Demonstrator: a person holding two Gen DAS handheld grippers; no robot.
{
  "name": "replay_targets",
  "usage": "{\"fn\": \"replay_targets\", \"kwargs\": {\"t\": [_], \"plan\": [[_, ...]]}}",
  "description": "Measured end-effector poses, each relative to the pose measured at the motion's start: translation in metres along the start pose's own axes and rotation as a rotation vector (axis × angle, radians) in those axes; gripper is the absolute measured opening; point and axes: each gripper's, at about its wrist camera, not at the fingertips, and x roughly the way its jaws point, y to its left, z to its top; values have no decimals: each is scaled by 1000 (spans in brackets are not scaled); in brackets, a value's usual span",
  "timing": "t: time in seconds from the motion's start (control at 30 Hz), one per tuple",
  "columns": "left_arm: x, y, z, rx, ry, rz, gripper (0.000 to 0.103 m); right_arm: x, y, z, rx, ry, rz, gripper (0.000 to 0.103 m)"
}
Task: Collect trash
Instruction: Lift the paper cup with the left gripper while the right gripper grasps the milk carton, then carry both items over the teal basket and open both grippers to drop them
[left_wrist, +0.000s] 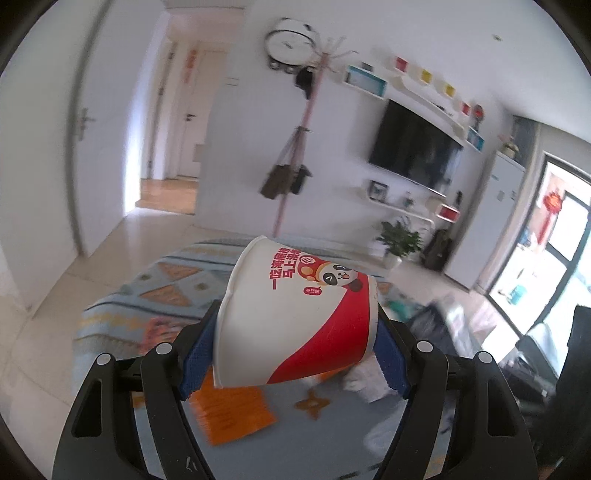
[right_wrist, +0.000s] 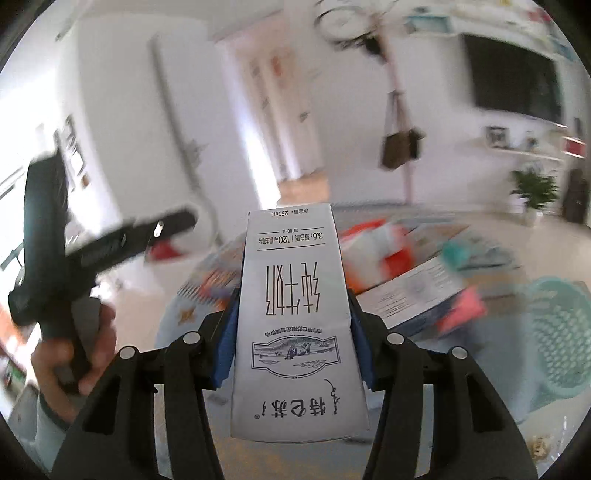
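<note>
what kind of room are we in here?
Most likely a home living room: a wall-mounted TV with floating shelves, a coat stand hung with bags, a round wall clock, and a potted plant on the tiled floor.

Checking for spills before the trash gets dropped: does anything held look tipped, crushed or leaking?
The paper cup lies on its side in the left tool, and its wall looks squeezed out of round. The milk carton in the right tool shows its print upside down. No liquid is visible from either; both views are blurred.
</note>
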Motion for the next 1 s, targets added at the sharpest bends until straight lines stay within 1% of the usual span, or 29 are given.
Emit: {"fn": "replay_targets", "kwargs": {"t": [0.07,0.17,0.23,0.3,0.4,0.43,0.53,0.6,0.7,0.77,0.87,0.93,1.0], "plan": [[13,-22,4,27,8,-31,73,-10,-26,9,35,-41,-75,49],[37,-65,12,81,28,-76,73,-32,-76,20,105,-87,-184,49],[57,-97,19,107,51,-123,73,-43,-109,24,147,-113,-278,49],[76,-127,23,126,78,-171,73,-52,-143,25,193,-130,-380,49],[111,-172,25,153,140,-238,73,-56,-187,21,269,-126,-471,49],[121,-181,23,156,160,-252,73,-56,-203,17,295,-117,-498,49],[165,-214,12,163,257,-305,73,-52,-247,2,392,-70,-545,49],[191,-231,0,174,306,-307,73,-43,-275,-5,447,-31,-570,49],[225,-247,-23,187,372,-305,73,-29,-311,-29,529,42,-604,50],[247,-254,-40,188,427,-292,73,-21,-327,-46,576,85,-623,50],[270,-267,-57,185,484,-290,73,-9,-341,-64,613,129,-654,50],[280,-275,-67,218,495,-274,73,-3,-345,-70,633,147,-653,50],[286,-283,-71,240,494,-277,73,1,-348,-76,646,164,-661,50]]}}
